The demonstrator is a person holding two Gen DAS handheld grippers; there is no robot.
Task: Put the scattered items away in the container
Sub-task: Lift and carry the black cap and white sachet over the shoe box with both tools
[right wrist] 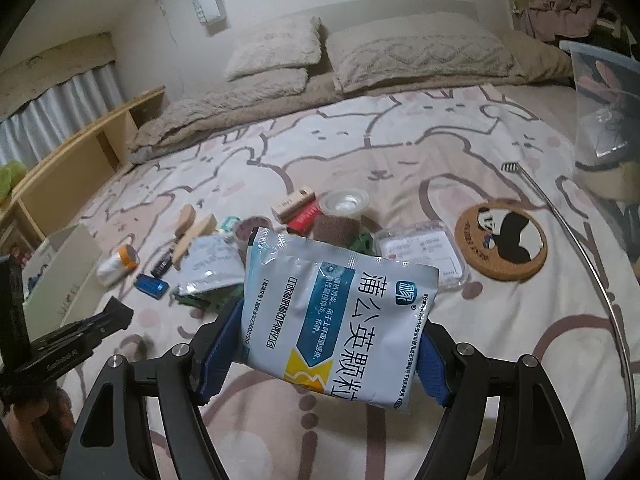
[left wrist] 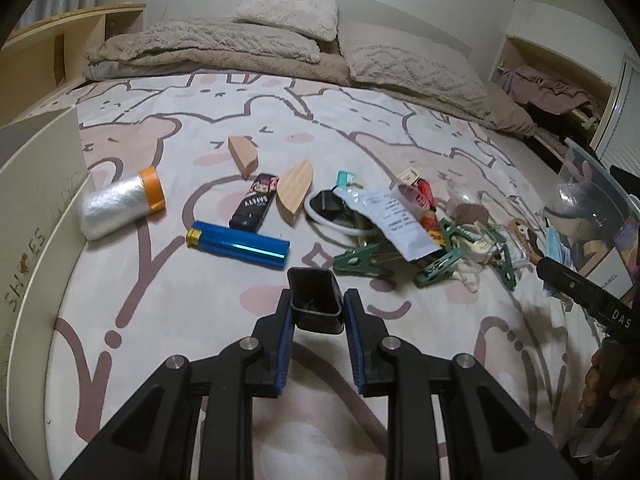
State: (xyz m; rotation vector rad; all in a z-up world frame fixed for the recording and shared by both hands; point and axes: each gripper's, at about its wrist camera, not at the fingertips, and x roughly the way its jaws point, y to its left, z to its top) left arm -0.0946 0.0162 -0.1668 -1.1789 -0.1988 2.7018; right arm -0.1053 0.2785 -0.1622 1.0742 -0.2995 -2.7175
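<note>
My left gripper (left wrist: 316, 310) is shut on a small black open-topped box (left wrist: 316, 300), held above the bed sheet. My right gripper (right wrist: 328, 344) is shut on a white and blue medicine sachet (right wrist: 336, 312), held above the sheet. The clear plastic container (left wrist: 600, 216) stands at the right edge of the bed; it also shows in the right wrist view (right wrist: 604, 120). Scattered on the sheet lie a blue lighter (left wrist: 238, 243), a black card box (left wrist: 255, 201), two wooden blocks (left wrist: 295, 193), a foil roll with orange cap (left wrist: 120, 203), green clips (left wrist: 360, 262) and another sachet (left wrist: 394, 220).
A panda coaster (right wrist: 502, 240), a clear flat packet (right wrist: 420, 254), a plastic cup (right wrist: 345, 202) and a thin metal rod (right wrist: 560, 216) lie on the sheet. A white shoe box (left wrist: 36, 216) stands at the left. Pillows (left wrist: 288, 8) lie at the far end.
</note>
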